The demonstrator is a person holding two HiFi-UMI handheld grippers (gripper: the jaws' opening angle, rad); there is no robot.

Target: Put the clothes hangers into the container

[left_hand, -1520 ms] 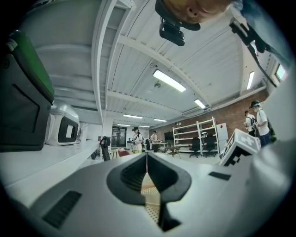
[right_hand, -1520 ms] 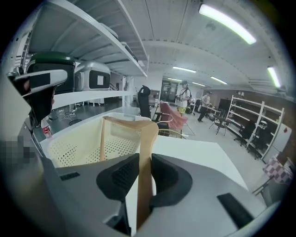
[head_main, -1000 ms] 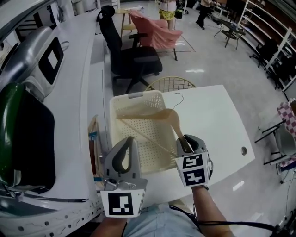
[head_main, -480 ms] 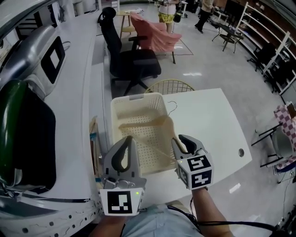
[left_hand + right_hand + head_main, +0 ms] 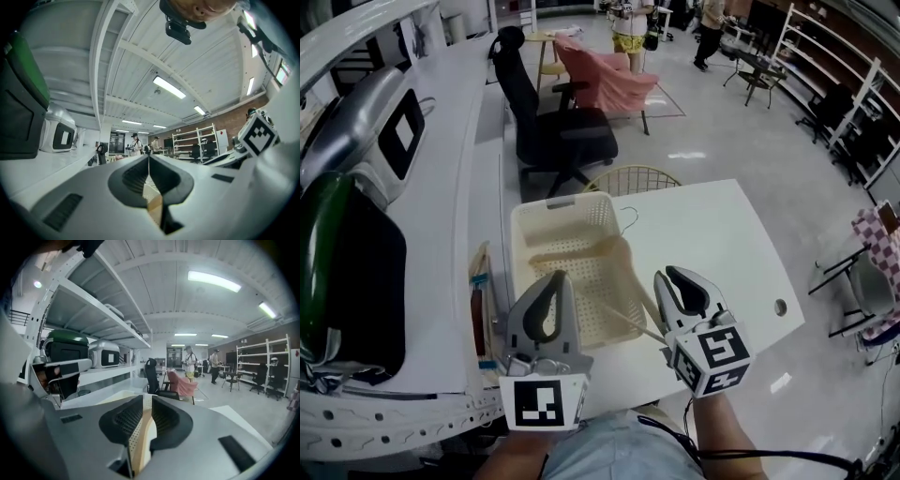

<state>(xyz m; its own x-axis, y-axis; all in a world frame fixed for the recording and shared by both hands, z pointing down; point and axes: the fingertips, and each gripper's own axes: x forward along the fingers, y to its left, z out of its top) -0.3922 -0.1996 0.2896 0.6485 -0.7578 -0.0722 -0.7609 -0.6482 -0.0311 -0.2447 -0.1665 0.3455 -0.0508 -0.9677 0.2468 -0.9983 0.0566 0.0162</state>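
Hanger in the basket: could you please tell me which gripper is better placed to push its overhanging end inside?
Right. The hanger pokes one end over the near right rim of the basket, beside the right gripper, whose empty jaws have just been closing. The left gripper is at the opposite corner.

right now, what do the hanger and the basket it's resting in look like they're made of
Hanger: pale wood by its tan matte body, with a thin wire hook, likely metal. Basket: cream plastic, judging by the moulded walls pierced with even small holes.
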